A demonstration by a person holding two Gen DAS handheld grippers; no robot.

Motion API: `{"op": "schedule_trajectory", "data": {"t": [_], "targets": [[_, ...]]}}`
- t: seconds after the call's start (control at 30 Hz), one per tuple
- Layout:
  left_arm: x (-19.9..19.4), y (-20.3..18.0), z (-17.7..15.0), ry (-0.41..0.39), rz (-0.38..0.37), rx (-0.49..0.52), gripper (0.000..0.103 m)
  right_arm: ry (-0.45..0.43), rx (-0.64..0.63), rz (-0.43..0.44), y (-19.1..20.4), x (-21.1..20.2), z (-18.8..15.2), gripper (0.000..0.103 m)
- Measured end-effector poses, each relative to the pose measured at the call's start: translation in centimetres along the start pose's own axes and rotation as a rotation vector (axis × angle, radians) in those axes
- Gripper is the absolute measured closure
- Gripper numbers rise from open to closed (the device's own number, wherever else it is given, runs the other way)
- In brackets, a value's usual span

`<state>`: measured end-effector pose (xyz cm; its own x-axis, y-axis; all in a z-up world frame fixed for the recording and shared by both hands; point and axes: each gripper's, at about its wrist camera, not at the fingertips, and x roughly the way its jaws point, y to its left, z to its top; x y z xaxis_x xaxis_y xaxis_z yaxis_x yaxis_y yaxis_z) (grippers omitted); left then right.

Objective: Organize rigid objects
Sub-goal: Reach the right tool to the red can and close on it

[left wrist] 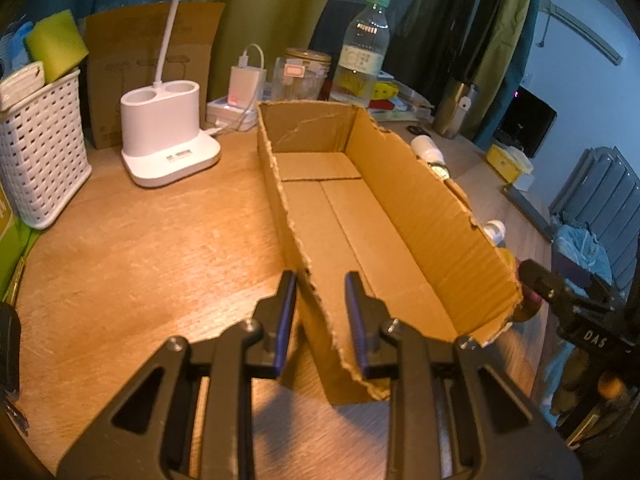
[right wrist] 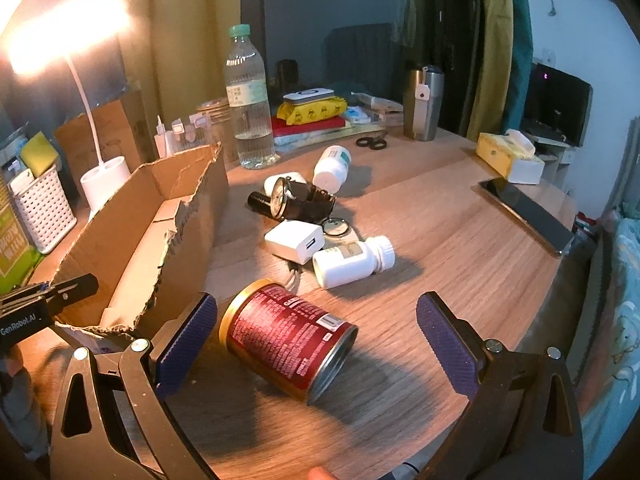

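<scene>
Left gripper [left wrist: 320,300] clamped narrow on the box [left wrist: 360,216] wall (torn edge). Right gripper [right wrist: 316,320] wide, can [right wrist: 288,336] lying between its pads, untouched. Bottles [right wrist: 352,260], charger [right wrist: 296,242], watch [right wrist: 298,200] beyond on table [right wrist: 460,248].

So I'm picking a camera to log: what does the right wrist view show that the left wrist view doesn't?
Right only: red can lying between the open right tool's pads, charger, watch, phone.
Left only: box floor, bare, and the left tool shut on the box's near wall.
Both: box, water bottle, lamp base, white basket.
</scene>
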<state>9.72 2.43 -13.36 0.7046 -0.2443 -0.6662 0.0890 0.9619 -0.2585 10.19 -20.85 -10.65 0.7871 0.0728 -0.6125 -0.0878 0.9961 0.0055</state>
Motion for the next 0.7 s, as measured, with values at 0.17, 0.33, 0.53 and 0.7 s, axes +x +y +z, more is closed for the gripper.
{"op": "schedule_trajectory", "data": {"t": [0.17,0.33,0.53,0.7], "targets": [[0.0,0.2,0.0,-0.002,-0.005,-0.001,0.077,0.019,-0.004,0.005,0.5,0.7,-0.3,0.001],[0.0,0.0,-0.1,-0.006,0.001,0.015,0.077,0.035,-0.001,-0.001,0.8,1.5,-0.4,0.001],[0.0,-0.2,-0.1,-0.011,0.006,0.019,0.077,0.047,0.017,-0.013,0.4,2.3,-0.5,0.001],[0.0,-0.1,-0.1,-0.012,0.008,0.014,0.077,0.058,0.005,-0.009,0.8,2.7,-0.7,0.002]]}}
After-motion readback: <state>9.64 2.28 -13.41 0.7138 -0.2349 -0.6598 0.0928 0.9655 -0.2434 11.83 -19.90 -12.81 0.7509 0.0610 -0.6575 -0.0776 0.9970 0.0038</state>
